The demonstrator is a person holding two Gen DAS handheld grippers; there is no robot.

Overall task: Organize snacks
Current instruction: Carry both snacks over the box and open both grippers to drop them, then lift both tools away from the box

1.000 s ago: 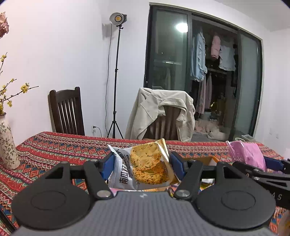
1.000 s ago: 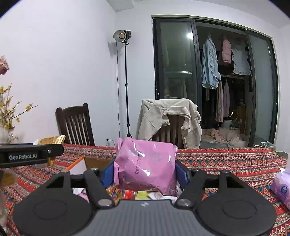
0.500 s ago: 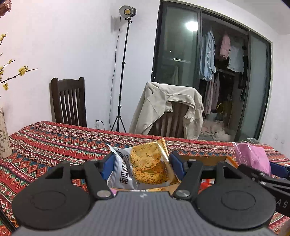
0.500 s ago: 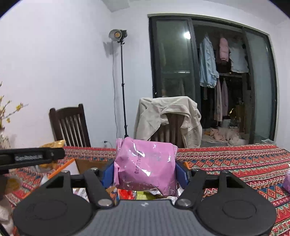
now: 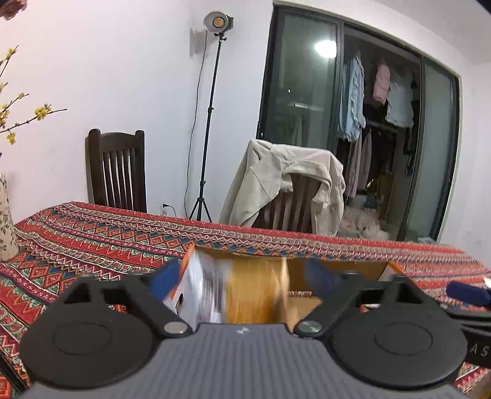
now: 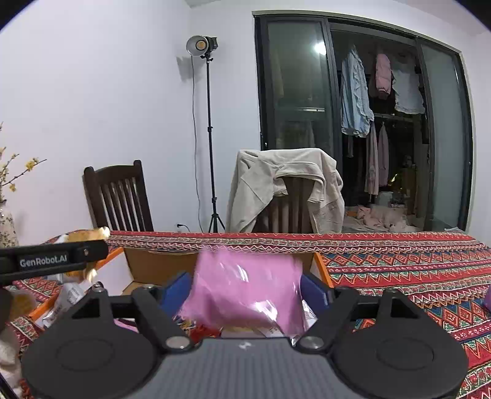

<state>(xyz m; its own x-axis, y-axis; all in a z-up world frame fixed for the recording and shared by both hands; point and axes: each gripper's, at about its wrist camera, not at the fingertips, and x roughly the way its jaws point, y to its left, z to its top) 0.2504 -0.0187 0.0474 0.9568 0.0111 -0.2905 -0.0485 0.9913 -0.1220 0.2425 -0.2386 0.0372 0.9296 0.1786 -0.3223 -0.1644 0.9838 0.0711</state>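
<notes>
The left tongs [image 5: 242, 276] are seen opening, their blue pads [image 5: 165, 276] drawn clear of a white and orange snack bag [image 5: 233, 291] that is blurred between them, over the open cardboard box [image 5: 337, 267]. The right tongs [image 6: 245, 288] are likewise opening; a pink snack bag [image 6: 245, 291], also blurred, lies between the pads [image 6: 176, 290], and no pressing contact can be made out. Beneath it, more packets [image 6: 202, 330] are glimpsed inside the same box [image 6: 153, 265], whose orange rim is placed on the bench [image 6: 414, 270] covered by a red patterned cloth. The box interior is largely hidden by the tongs' own bodies. At the left of the right view, the other tongs' arm [image 6: 52, 261] crosses in front of a yellow packet [image 6: 89, 234]. Behind the bench, a dark wooden chair [image 5: 118, 172], a lamp on a tripod [image 5: 214, 27] and a second chair draped with a beige jacket [image 5: 288, 187] are found. A flowered vase [image 5: 6, 227] is set at the far left
</notes>
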